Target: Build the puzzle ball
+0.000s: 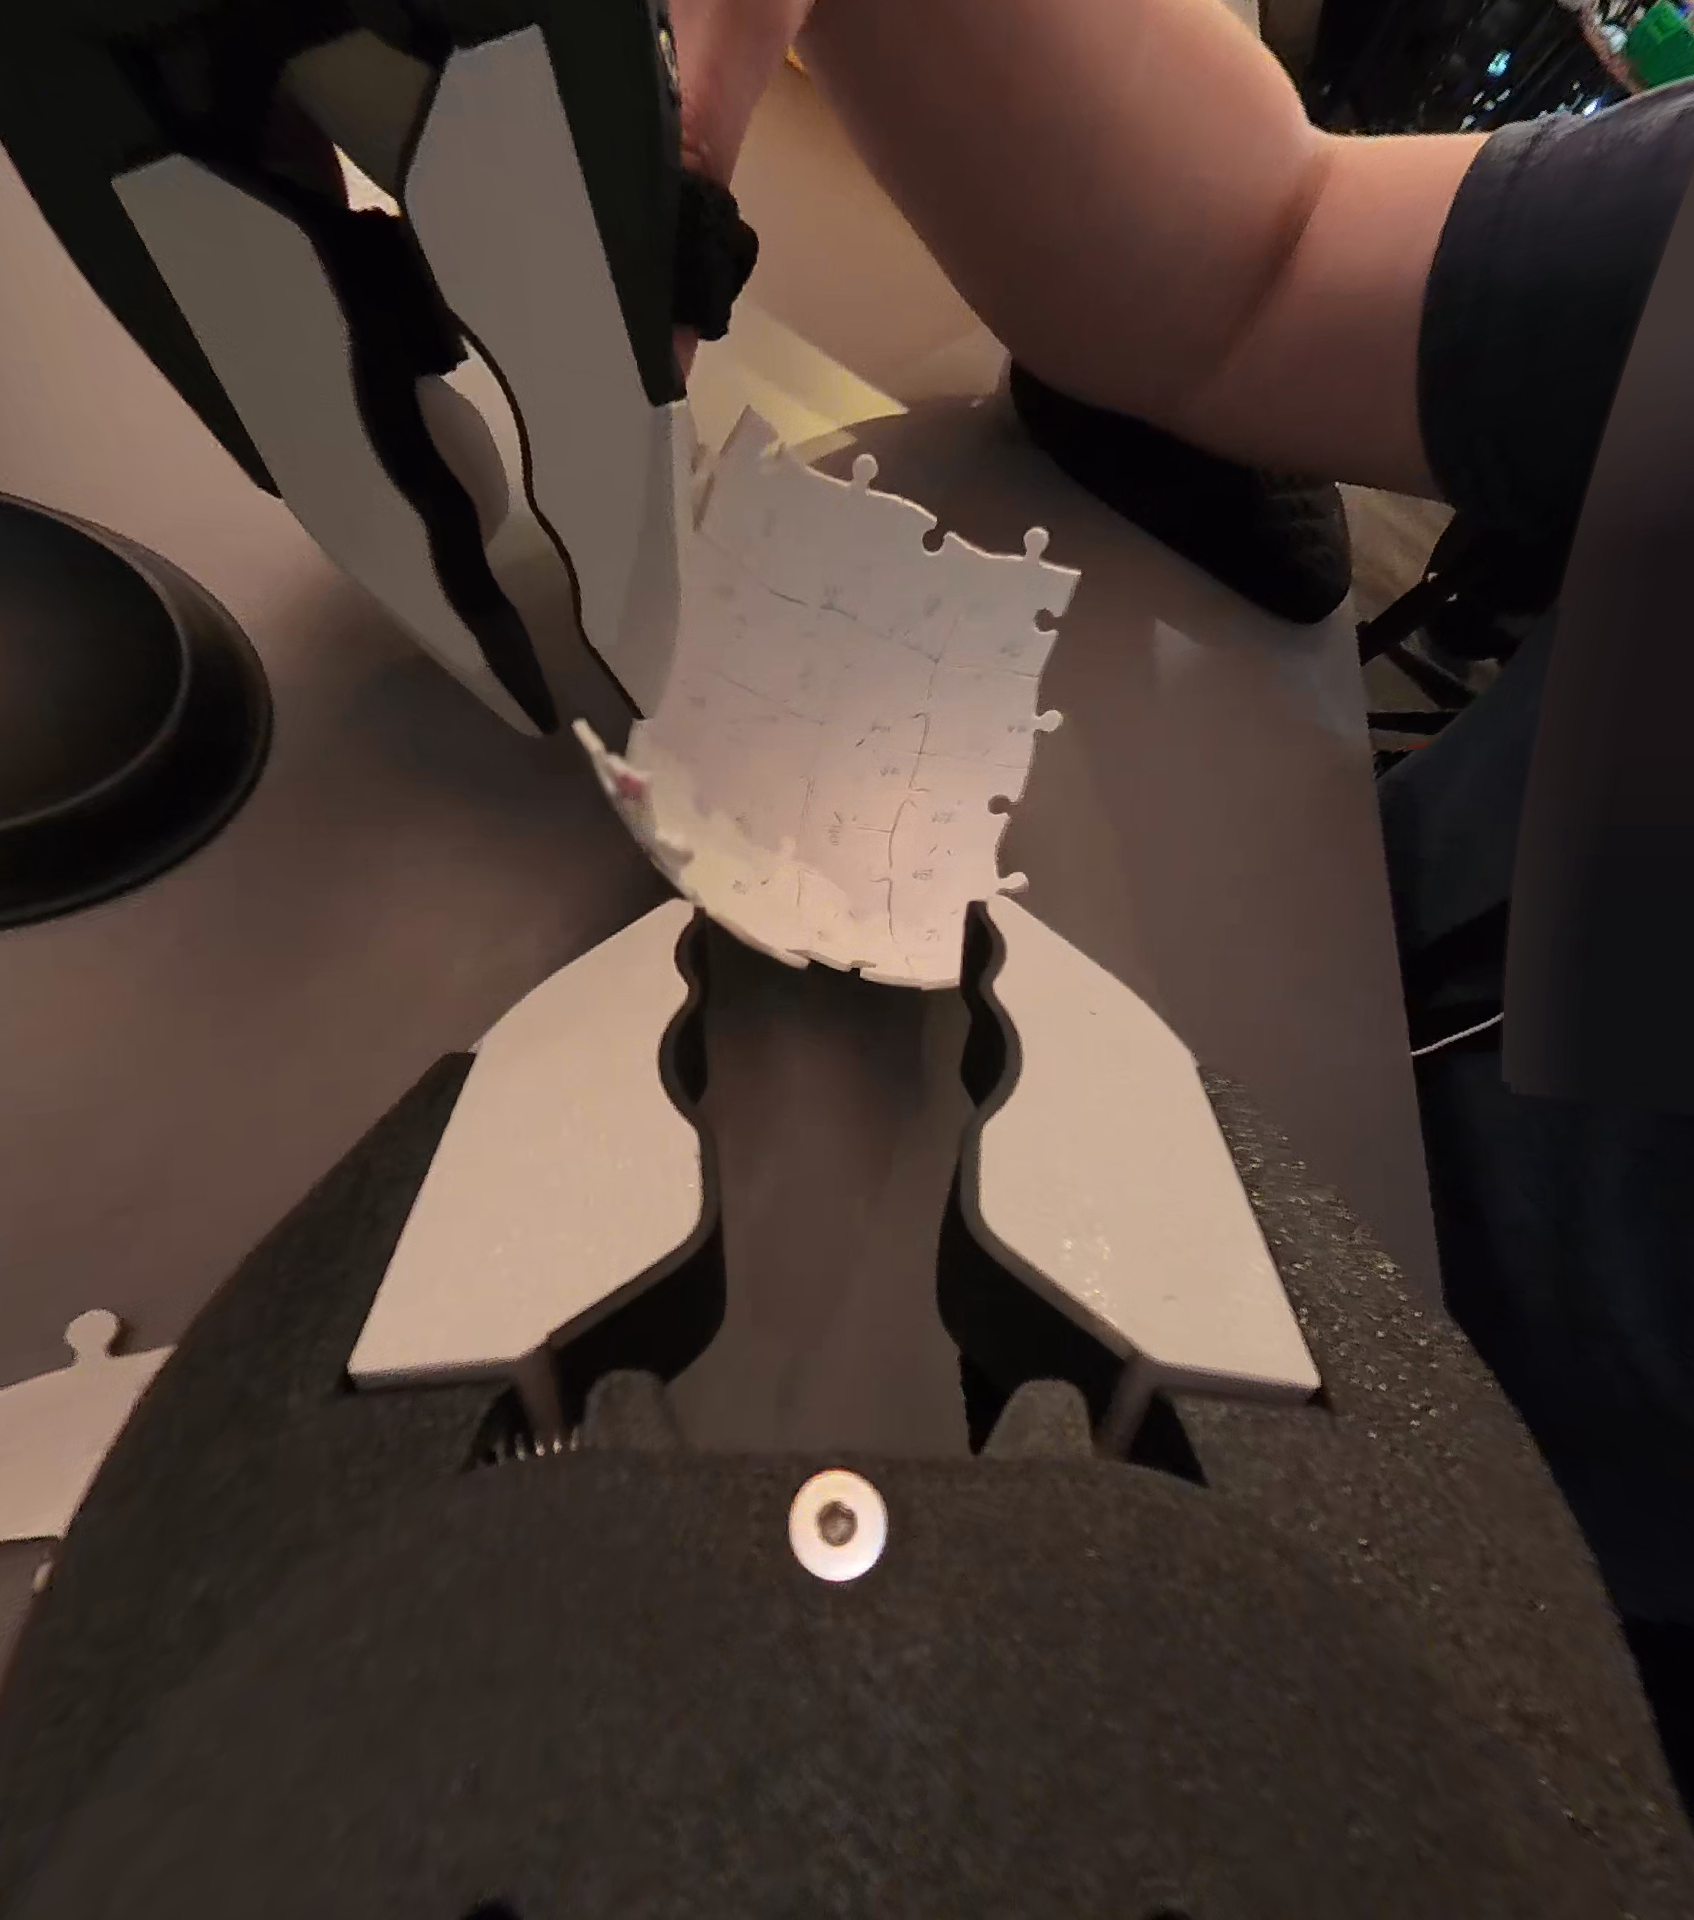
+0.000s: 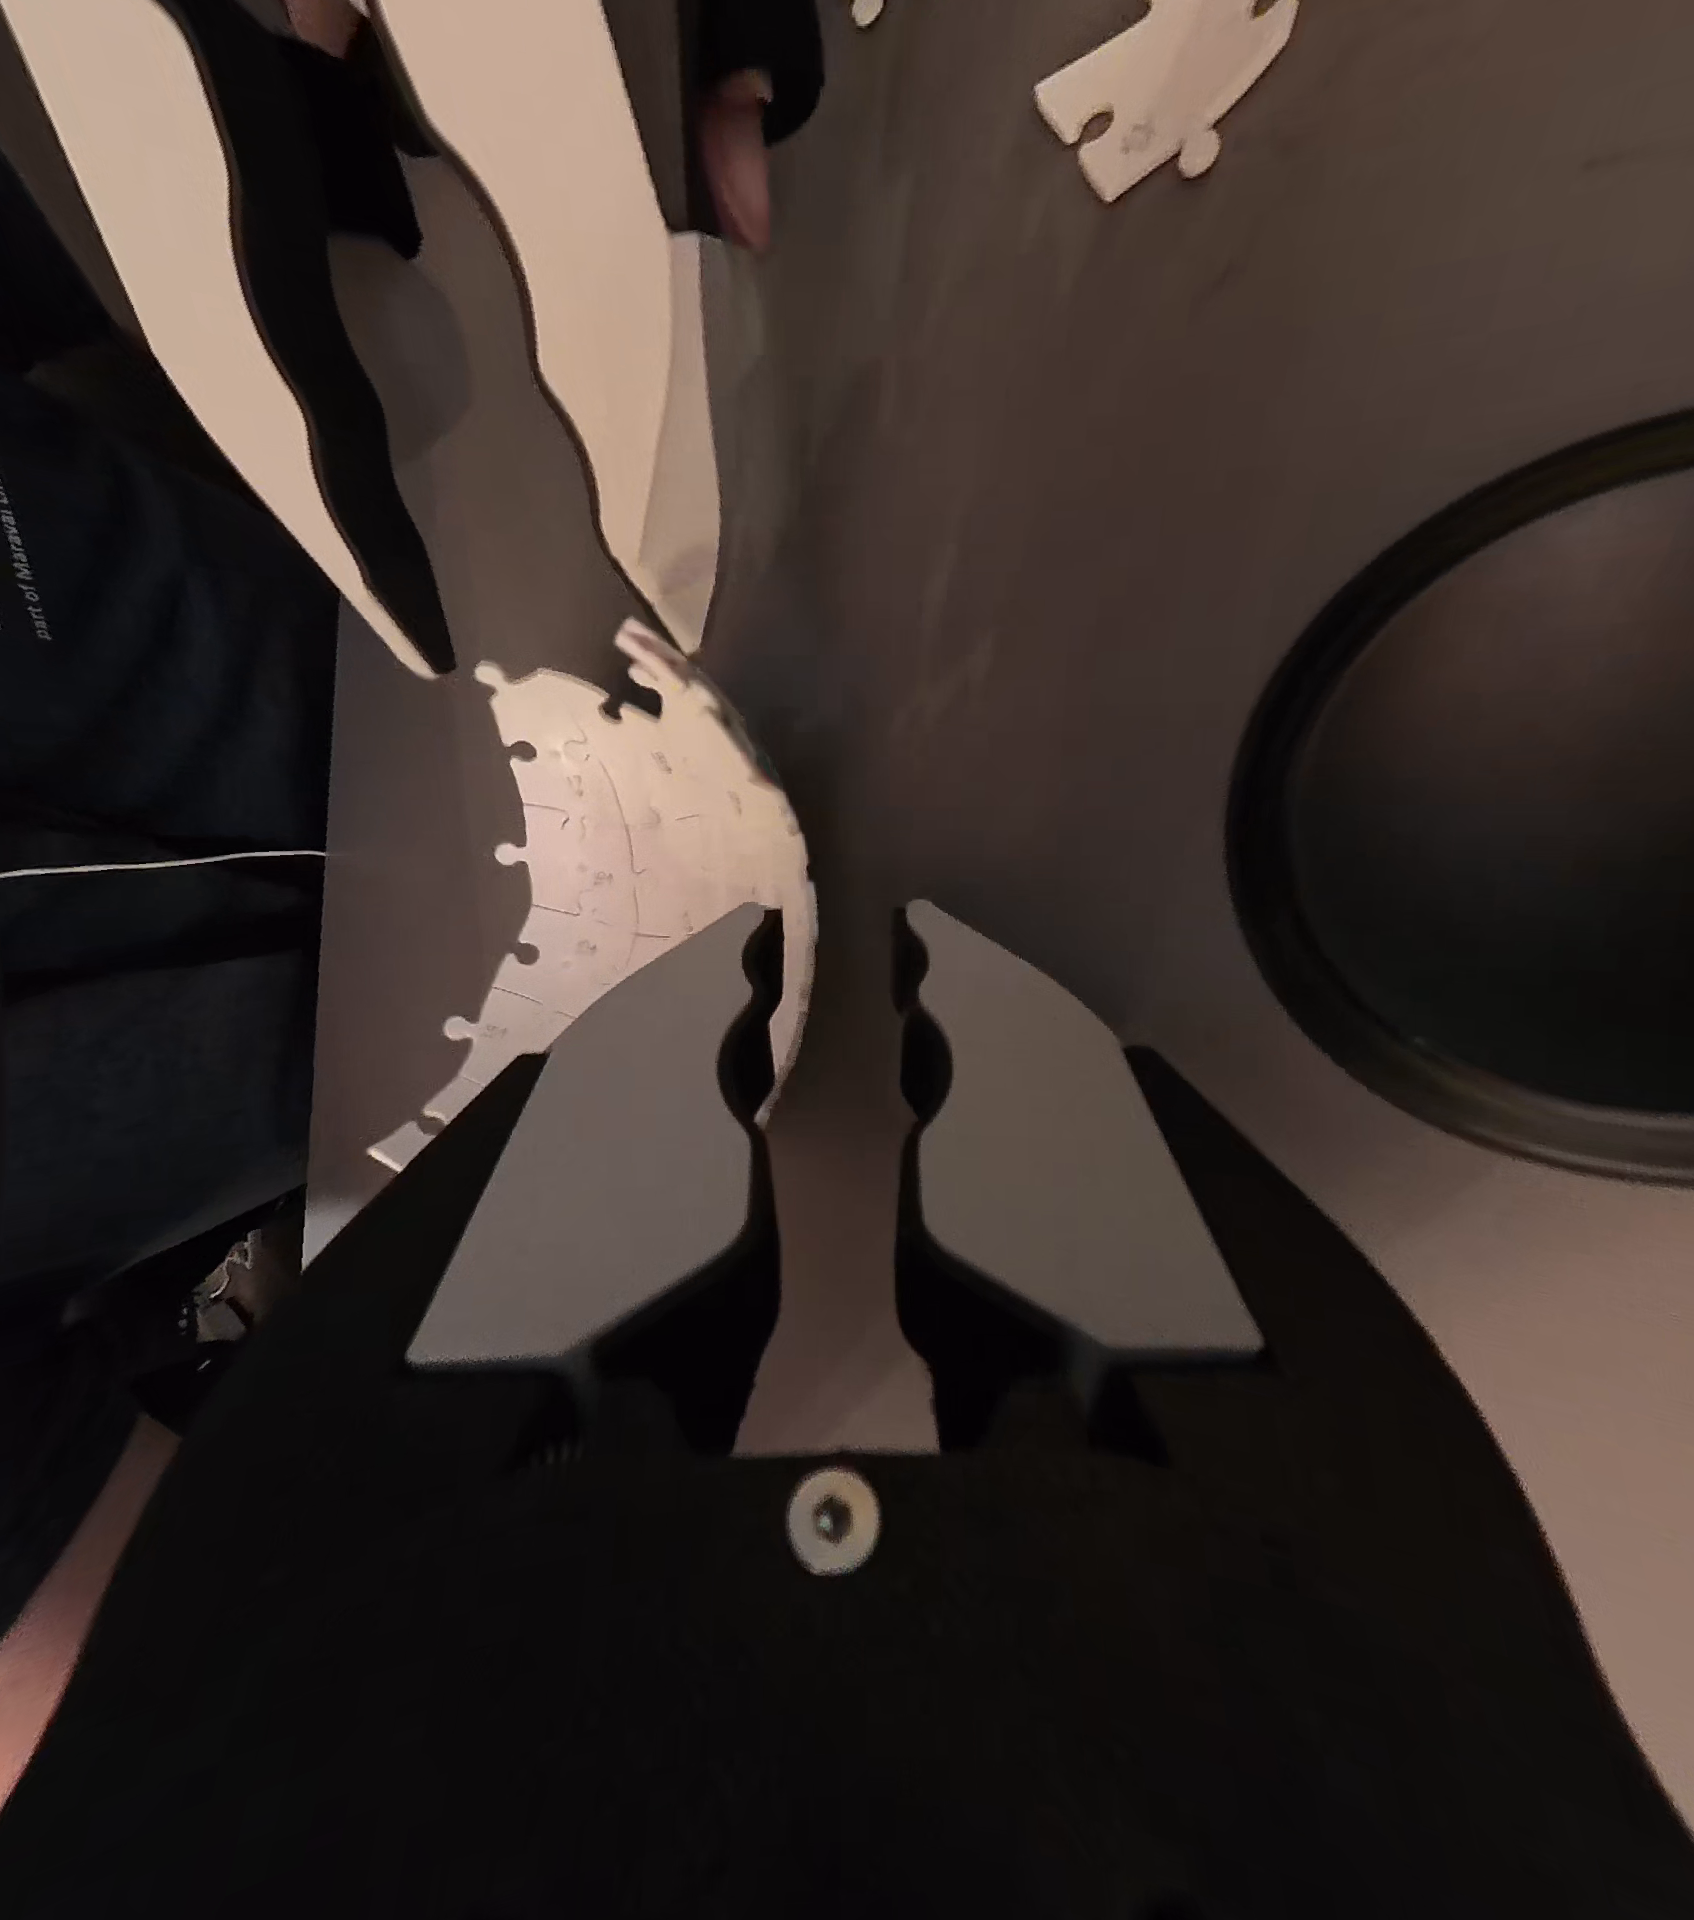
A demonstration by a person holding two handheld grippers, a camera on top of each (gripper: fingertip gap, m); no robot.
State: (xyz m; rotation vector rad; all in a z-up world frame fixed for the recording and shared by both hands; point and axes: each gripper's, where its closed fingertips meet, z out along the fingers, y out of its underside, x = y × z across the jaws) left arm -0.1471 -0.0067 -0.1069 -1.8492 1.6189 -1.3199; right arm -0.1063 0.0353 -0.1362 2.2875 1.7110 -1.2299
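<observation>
A curved white puzzle shell (image 1: pixel 853 727) made of joined pieces stands tilted over the grey table (image 1: pixel 407 1039). My left gripper (image 1: pixel 832 916) straddles the shell's lower end, and both fingertips touch its sides, so it is clamped across the shell's width. My right gripper (image 1: pixel 594 717) comes down from the upper left to the shell's left rim. In the right wrist view the shell (image 2: pixel 614 831) lies left of centre. Its rim sits inside my right gripper (image 2: pixel 841 914), next to the left finger, and the jaws stand partly apart. The left gripper (image 2: pixel 557 649) holds the shell's far edge.
A black round ring tray (image 1: pixel 219 727) lies on the table to the left; it also shows in the right wrist view (image 2: pixel 1279 831). A loose white puzzle piece (image 1: pixel 22 1455) lies near the left gripper and shows again (image 2: pixel 1165 104). A person's arm (image 1: pixel 1134 260) crosses behind. The table edge (image 1: pixel 1373 831) runs on the right.
</observation>
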